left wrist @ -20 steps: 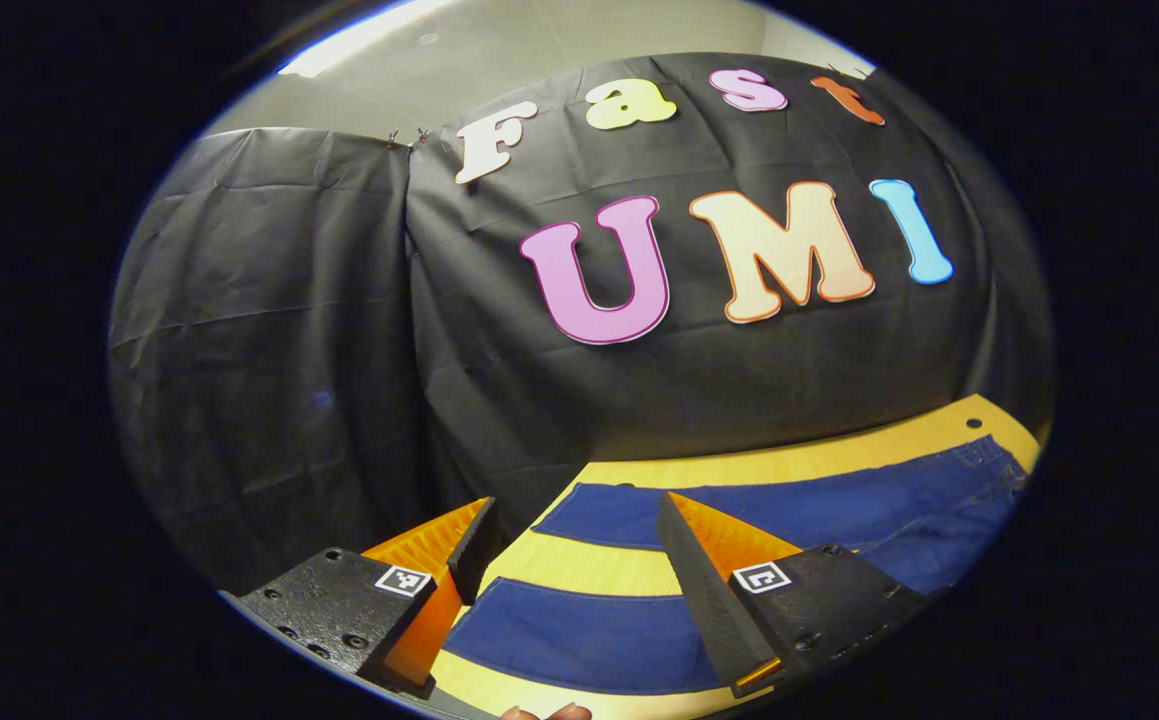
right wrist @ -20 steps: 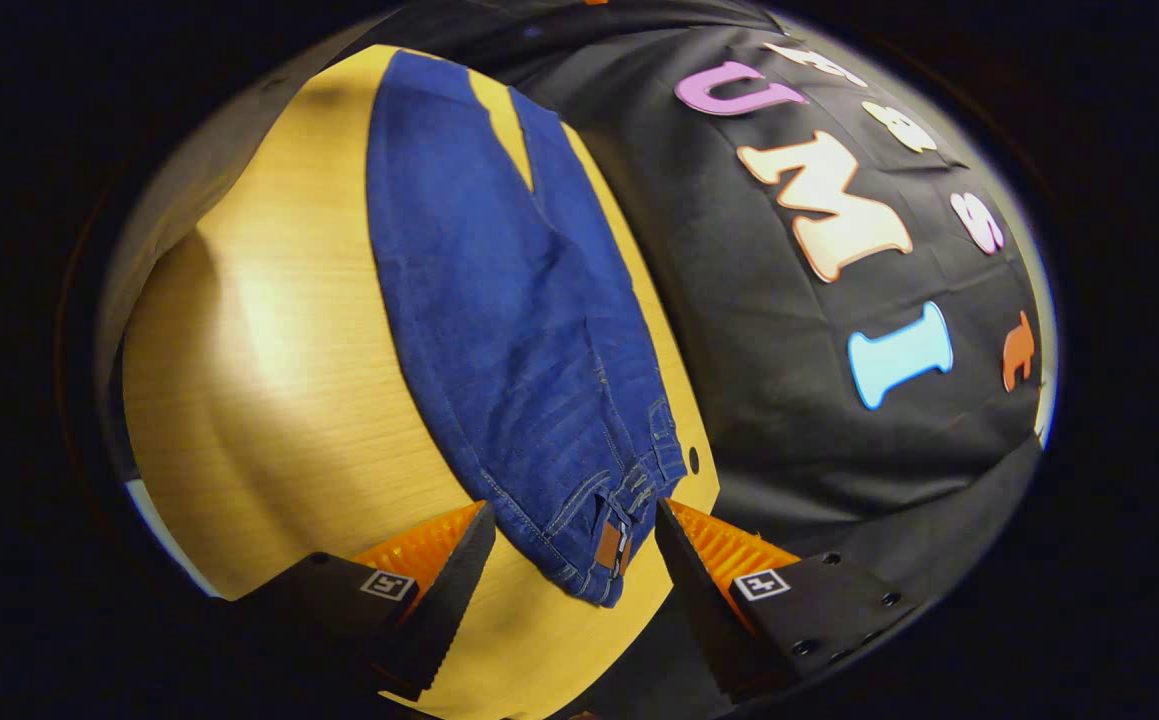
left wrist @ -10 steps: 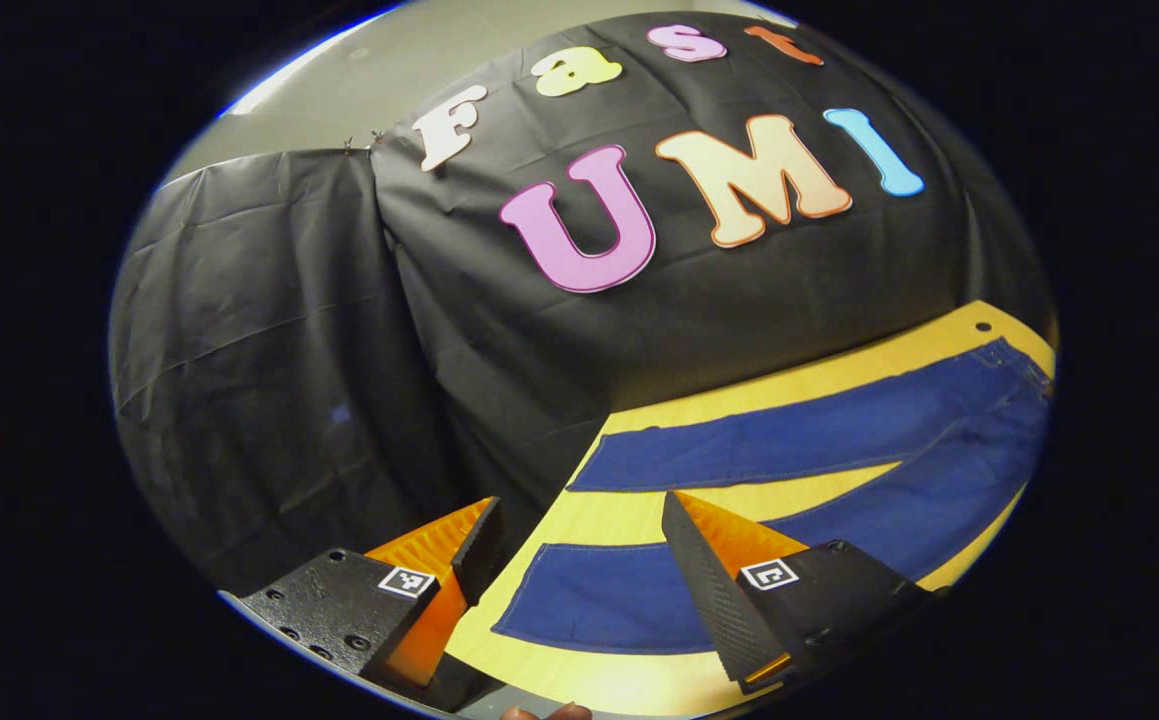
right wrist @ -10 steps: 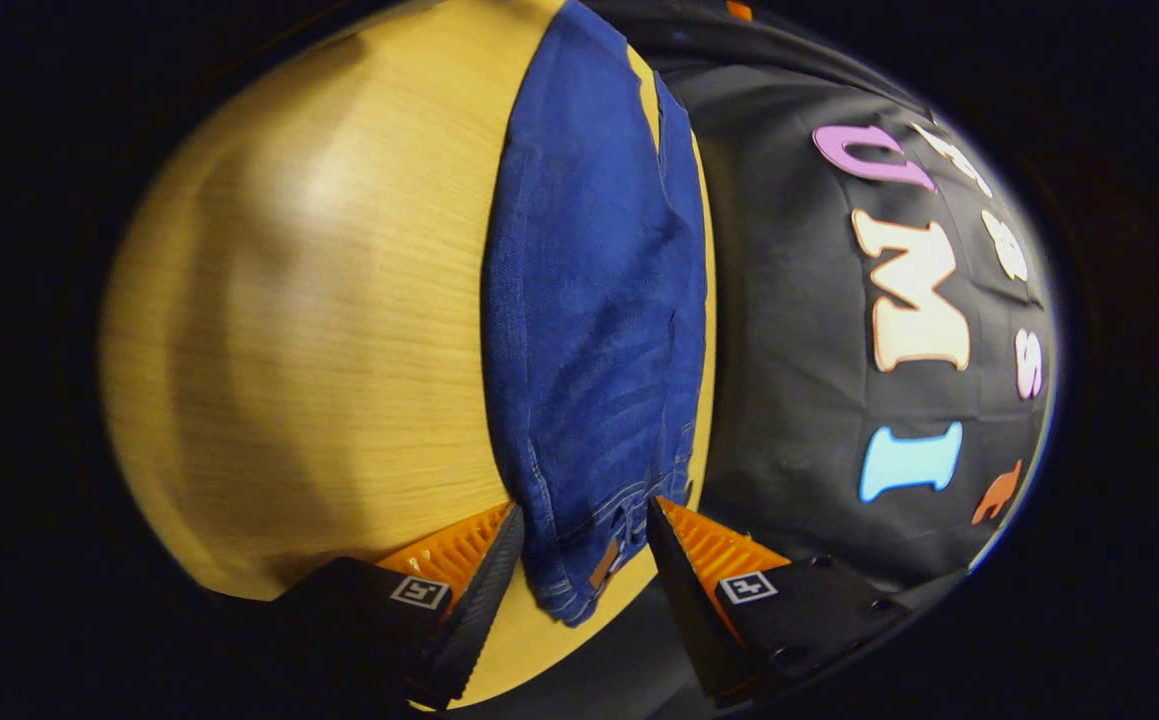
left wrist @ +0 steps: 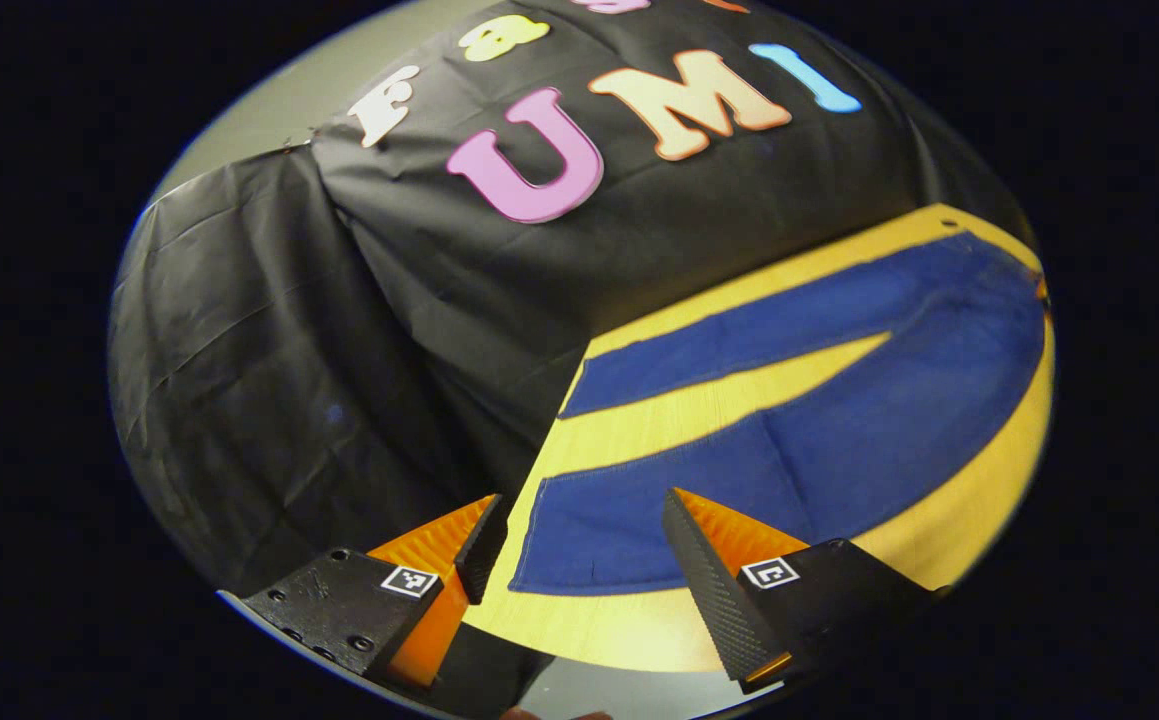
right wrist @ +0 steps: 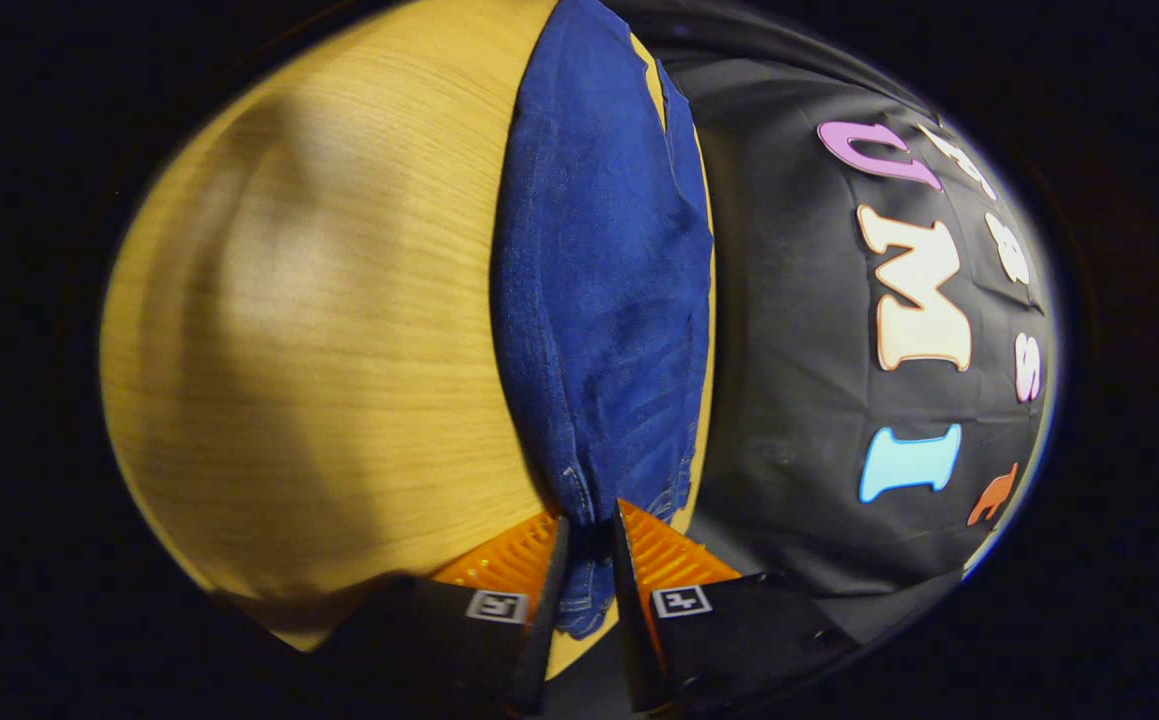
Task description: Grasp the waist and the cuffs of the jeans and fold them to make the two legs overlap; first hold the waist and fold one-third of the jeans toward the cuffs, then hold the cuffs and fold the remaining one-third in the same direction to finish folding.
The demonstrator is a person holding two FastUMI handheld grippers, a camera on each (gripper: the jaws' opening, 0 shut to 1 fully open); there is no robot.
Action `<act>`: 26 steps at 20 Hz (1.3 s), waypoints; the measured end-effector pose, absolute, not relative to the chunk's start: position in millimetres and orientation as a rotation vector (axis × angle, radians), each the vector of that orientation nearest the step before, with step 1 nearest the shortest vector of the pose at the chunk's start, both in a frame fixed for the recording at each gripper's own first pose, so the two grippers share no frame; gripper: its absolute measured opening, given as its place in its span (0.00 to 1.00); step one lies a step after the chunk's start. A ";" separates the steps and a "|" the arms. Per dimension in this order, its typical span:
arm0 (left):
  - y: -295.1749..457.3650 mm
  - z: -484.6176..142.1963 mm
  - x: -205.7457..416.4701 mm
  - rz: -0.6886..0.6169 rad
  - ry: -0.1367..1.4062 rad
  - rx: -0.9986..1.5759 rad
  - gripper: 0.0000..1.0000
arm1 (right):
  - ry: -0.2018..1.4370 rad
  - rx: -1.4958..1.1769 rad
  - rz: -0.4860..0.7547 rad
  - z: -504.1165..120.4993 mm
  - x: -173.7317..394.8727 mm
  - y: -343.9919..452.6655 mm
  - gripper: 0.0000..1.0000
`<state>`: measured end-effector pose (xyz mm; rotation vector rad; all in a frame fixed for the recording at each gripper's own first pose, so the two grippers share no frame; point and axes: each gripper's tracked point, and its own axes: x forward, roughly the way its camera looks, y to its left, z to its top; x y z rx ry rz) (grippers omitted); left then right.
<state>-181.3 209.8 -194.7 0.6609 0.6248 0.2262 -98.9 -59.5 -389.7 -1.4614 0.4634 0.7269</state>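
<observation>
We pinch the jeans (right wrist: 604, 300) waist with our right gripper (right wrist: 587, 570); our left gripper (left wrist: 579, 545), fingers spread, hovers above one cuff; no fold yet.

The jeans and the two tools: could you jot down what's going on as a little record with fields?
garment: blue jeans, lying flat on a wooden table
legs: spread apart, a wedge of table between them
left tool: open, over the cuff of the nearer leg, not gripping
right tool: closed on the waist at the table's edge
folding: not begun
backdrop: black cloth wall
</observation>
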 end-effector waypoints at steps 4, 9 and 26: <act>222.1 -230.4 -197.2 0.143 0.731 0.791 0.87 | 0.475 -1.420 0.685 -380.5 -99.5 -53.5 0.08; 252.4 -266.7 -207.5 0.015 0.848 1.010 0.69 | 0.544 -1.391 0.671 -386.1 -100.4 -57.2 0.02; 292.6 -324.4 -178.9 -0.427 0.825 1.562 0.61 | 0.582 -1.495 0.627 -383.7 -100.8 -52.5 0.04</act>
